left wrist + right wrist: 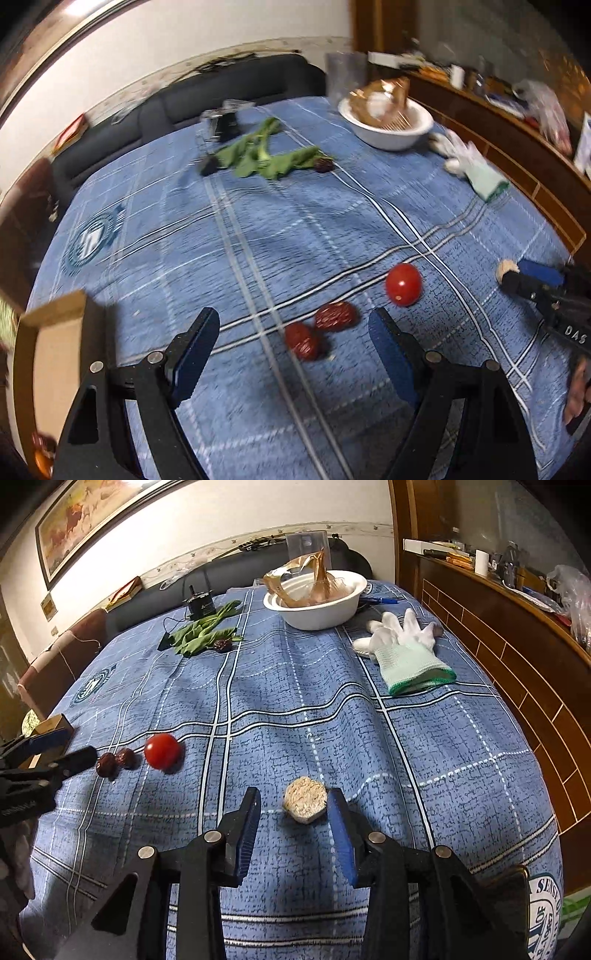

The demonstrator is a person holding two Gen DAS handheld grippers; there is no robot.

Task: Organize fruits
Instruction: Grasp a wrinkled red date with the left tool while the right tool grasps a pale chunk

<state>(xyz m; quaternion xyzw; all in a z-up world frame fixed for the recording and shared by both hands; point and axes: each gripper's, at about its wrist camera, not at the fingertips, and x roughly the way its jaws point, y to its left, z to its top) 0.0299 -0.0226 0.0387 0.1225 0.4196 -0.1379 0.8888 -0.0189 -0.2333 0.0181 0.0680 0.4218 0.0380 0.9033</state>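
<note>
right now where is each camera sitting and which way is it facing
Left wrist: on the left gripper, angled down over the blue tablecloth at two red dates and the tomato; its own open fingers and a bit of a hand show.
Right wrist: on the right gripper, angled down at a tan block between its parted fingers; the left gripper enters at the left.
Shared: tomato, dates, white bowl, glove, greens.

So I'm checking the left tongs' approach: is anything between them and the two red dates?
Nothing visible: the left tongs stand open around the two red dates, only bare tablecloth between.
</note>
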